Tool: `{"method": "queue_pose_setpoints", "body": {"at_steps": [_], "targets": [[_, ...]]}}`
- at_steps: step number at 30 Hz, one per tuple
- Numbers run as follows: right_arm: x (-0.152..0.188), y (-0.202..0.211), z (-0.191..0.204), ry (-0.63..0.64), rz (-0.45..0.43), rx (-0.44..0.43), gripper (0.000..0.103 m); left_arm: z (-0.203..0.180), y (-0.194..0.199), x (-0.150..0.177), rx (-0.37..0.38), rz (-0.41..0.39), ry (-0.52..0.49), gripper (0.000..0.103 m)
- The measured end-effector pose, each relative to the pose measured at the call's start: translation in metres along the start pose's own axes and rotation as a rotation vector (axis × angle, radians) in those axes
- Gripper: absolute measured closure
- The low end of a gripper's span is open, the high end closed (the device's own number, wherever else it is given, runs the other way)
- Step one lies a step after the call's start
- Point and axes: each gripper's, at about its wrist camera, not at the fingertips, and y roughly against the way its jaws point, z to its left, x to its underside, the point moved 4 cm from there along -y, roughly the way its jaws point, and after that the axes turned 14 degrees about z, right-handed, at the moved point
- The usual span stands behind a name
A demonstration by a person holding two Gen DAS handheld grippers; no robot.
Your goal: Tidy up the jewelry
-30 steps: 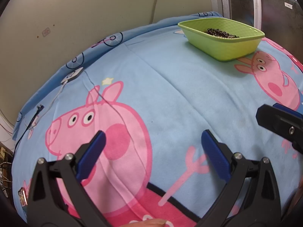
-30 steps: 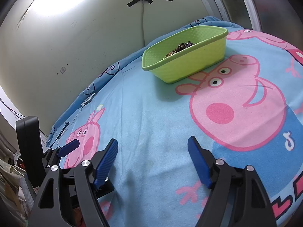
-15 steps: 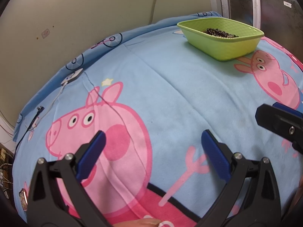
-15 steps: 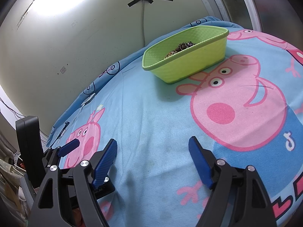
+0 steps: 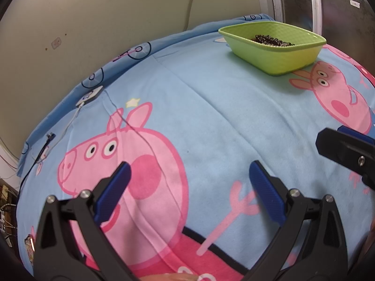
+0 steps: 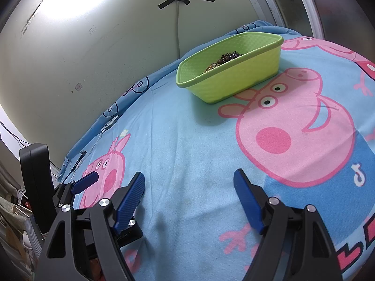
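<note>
Jewelry [image 5: 271,40], a dark heap of beaded strands, lies inside the lime-green plastic basket [image 5: 281,58] at the far side of the bed, well apart from both tools. From the right wrist view the same heap [image 6: 222,59] sits low behind the basket's textured wall [image 6: 236,79], which probably keeps loose beads from rolling off the soft cover. Nothing else that looks like jewelry shows on the fabric, so the pieces may already be gathered; that is only a judgement.

The left tongs [image 5: 189,188] stand wide open with nothing between the blue pads, hovering low over the cover. The right tongs [image 6: 188,195] are equally spread and empty, aimed toward the basket. They hang side by side, the right tool's black body showing at the edge of the left view and the left tool beside the right one's near finger, likely a resting stance away from the basket.

The surface is a bed covered by a light blue Peppa Pig sheet [image 5: 211,117], slightly creased. A thin white cable with a small adapter [image 5: 90,96] lies near its far left edge. Behind is a pale wall [image 6: 82,46] with black tape crossed over a cord, and a dark window frame to the right.
</note>
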Motion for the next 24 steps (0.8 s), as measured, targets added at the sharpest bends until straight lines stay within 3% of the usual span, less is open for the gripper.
{"method": "queue_pose_setpoints", "body": {"at_steps": [16,24], "targets": [[-0.0019,-0.0004,0.0005,0.004,0.001,0.001,0.044,0.0019,0.0002,-0.0006,-0.006,-0.009,-0.017,0.006],[-0.0055,0.0025,0.0042,0.022,-0.009,0.05,0.043,0.0049,-0.0018,-0.0001,0.02,-0.001,-0.007,0.006]]}}
